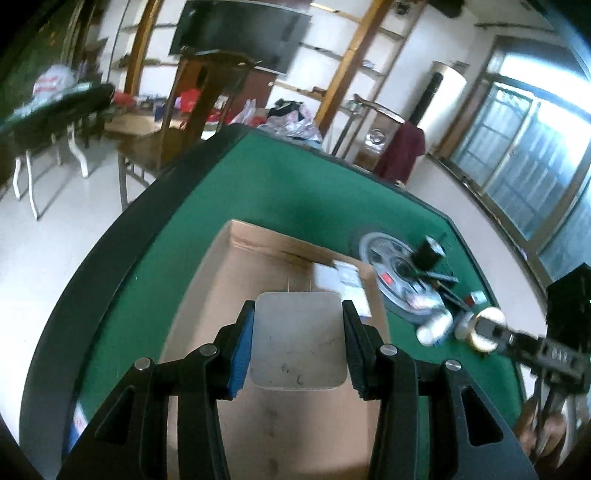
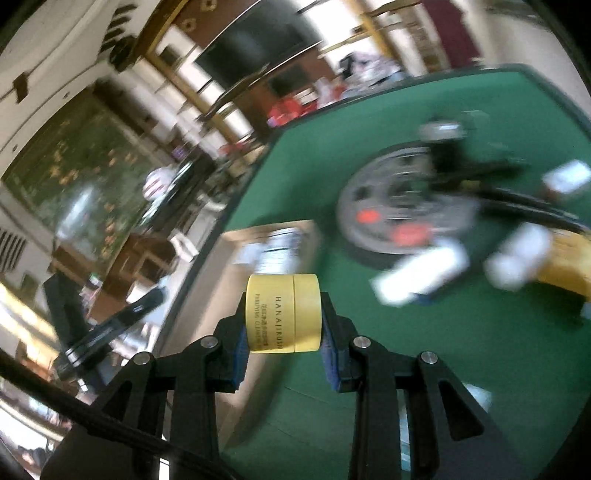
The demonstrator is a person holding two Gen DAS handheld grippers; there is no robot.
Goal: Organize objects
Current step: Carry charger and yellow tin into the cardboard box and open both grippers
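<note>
Motion blur smears much of the right wrist view, leaving the loose items beside the round tray (image 2: 399, 206) as white and yellow shapes that cannot be identified. The left gripper (image 1: 298, 343) has its jaws clamped on a flat grey rounded-corner box (image 1: 298, 339), held above the open cardboard box (image 1: 221, 295), whose near end runs out of frame. The right gripper (image 2: 283, 332) has its jaws closed on a yellow jar (image 2: 282, 314) lying sideways, printed "HANAJIRUSHI", above the bench's green surface near the corner of the cardboard box. In the left wrist view the jar shows only as a pale blurred disc at the right. The green felt bench (image 1: 295, 192) has a dark raised rim. Behind it stand a wall-mounted television (image 1: 240, 33), wooden shelving, cluttered tables and a bright window
</note>
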